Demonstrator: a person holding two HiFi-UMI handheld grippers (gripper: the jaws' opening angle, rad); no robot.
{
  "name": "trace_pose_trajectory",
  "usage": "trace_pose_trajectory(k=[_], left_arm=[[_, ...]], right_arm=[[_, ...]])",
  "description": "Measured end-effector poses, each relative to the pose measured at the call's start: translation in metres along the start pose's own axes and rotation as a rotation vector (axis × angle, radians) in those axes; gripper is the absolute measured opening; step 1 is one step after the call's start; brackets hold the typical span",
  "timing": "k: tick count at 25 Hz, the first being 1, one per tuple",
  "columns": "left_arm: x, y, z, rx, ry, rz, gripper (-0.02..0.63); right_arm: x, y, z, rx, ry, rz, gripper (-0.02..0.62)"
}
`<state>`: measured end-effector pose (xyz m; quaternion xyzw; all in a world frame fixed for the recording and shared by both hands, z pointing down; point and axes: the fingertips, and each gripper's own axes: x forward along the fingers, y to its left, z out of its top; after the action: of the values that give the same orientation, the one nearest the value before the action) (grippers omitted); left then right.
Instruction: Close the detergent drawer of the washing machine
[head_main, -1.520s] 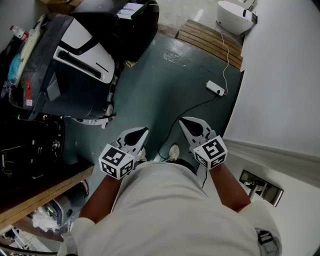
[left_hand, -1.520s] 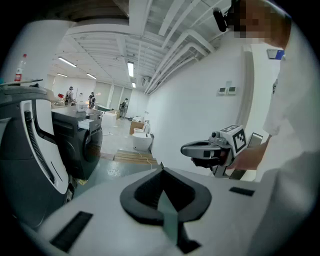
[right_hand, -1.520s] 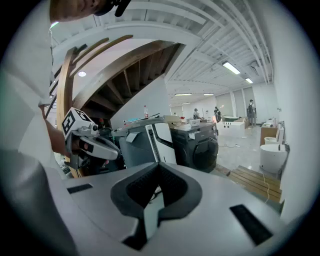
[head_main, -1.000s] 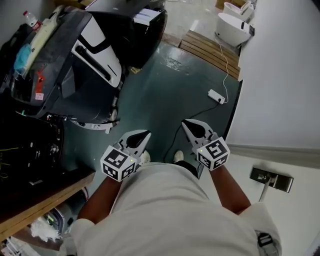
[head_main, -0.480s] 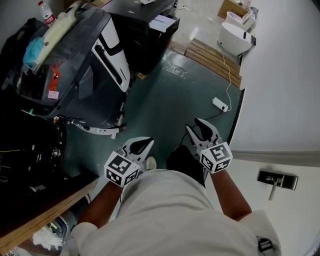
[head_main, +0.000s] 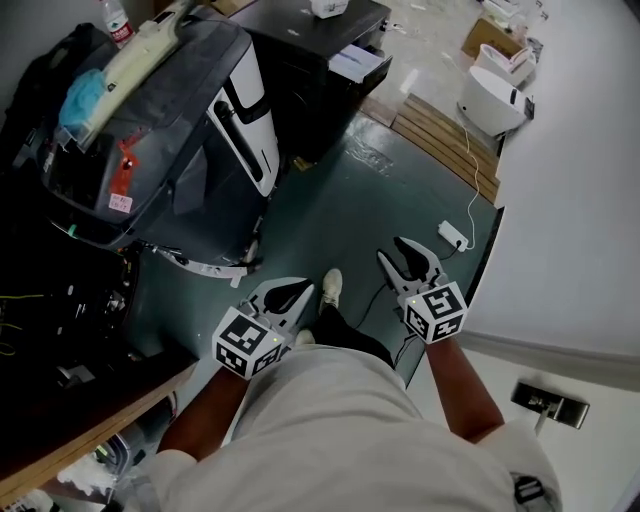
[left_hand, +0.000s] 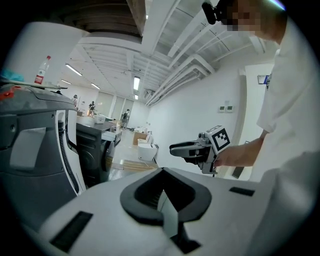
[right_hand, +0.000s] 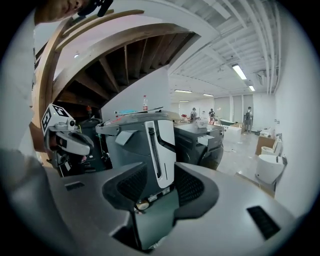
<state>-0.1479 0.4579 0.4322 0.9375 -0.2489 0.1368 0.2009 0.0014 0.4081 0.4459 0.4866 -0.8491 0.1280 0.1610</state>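
Observation:
The black washing machine (head_main: 310, 60) stands at the far end of the green floor, and its pale detergent drawer (head_main: 358, 62) sticks out of its front. It also shows in the right gripper view, the washing machine (right_hand: 200, 150) with its drawer (right_hand: 209, 139) pulled out. Both grippers hang in the air in front of the person, far short of the machine. My left gripper (head_main: 300, 290) (left_hand: 162, 172) is shut on nothing. My right gripper (head_main: 403, 245) (right_hand: 160, 167) is open; its jaws have just been opening and nothing is between them.
A large grey and white machine (head_main: 150, 130) with bags on top stands left of the path. A power strip (head_main: 452, 236) with its cable lies by the white wall (head_main: 580, 200). A wooden pallet (head_main: 440, 135) and a white bowl-shaped unit (head_main: 492, 100) lie farther on. A wooden bench edge (head_main: 80, 410) is near left.
The person has walked forward along the green floor with both grippers carried ahead. The washing machine and the grey machine have come nearer, and the power strip now lies beside the right gripper.

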Motion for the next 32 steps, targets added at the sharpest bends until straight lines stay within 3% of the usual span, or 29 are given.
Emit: trace_pose_trajectory(k=[20, 32], left_arm=[[0.138, 0.114, 0.104, -0.012, 0.009, 0.093, -0.003], [0.186, 0.167, 0.144, -0.002, 0.002, 0.084, -0.003]], right_arm=[[0.145, -0.160, 0.065, -0.042, 0.003, 0.120, 0.147], [0.209, -0.209, 0.080, -0.042, 0.018, 0.132, 0.147]])
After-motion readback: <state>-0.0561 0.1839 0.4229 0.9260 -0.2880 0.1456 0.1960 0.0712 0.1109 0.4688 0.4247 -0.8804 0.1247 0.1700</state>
